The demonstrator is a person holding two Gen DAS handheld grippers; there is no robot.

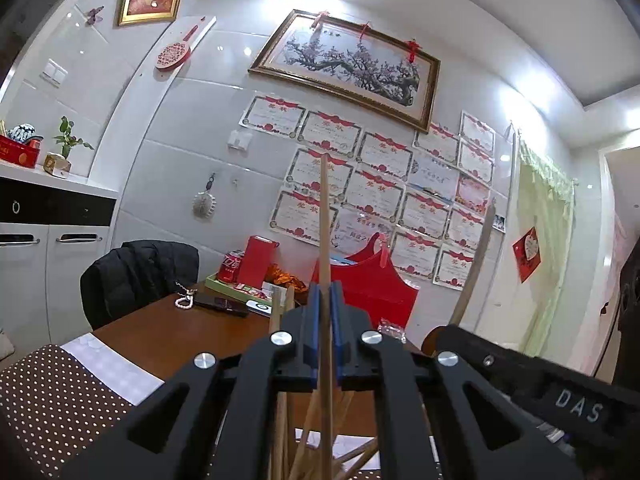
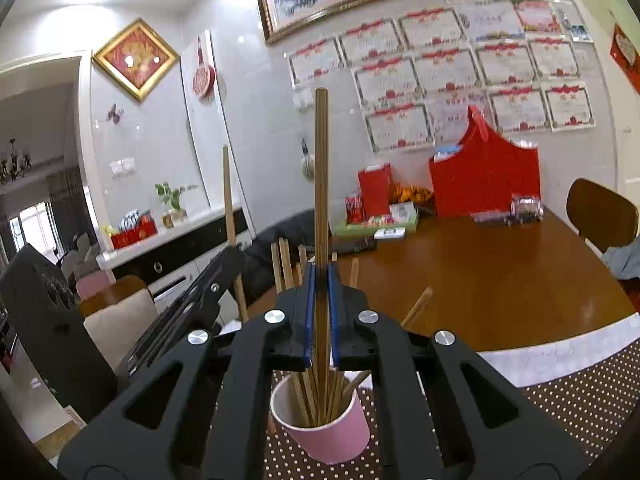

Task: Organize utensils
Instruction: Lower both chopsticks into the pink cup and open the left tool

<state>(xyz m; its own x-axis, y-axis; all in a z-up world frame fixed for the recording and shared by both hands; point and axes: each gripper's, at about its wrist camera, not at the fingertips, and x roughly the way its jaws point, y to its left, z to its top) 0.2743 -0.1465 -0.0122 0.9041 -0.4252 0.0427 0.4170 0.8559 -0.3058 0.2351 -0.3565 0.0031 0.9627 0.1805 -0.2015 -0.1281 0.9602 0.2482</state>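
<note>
Both views well lit, indoor ceiling light. Left wrist view: blown-out glare patches on the ceiling at top centre and on the upper right wall, small specular dots on the glossy wall tiles. Right wrist view: soft glare at upper left, daylight from a window at far left, sheen on the desk at right. Strong fisheye bending: straight edges curve towards the borders, black vignette in the corners. Centre sharp, small certificate text unreadable. Shadows soft and faint. Near black gripper parts dark, little detail.
</note>
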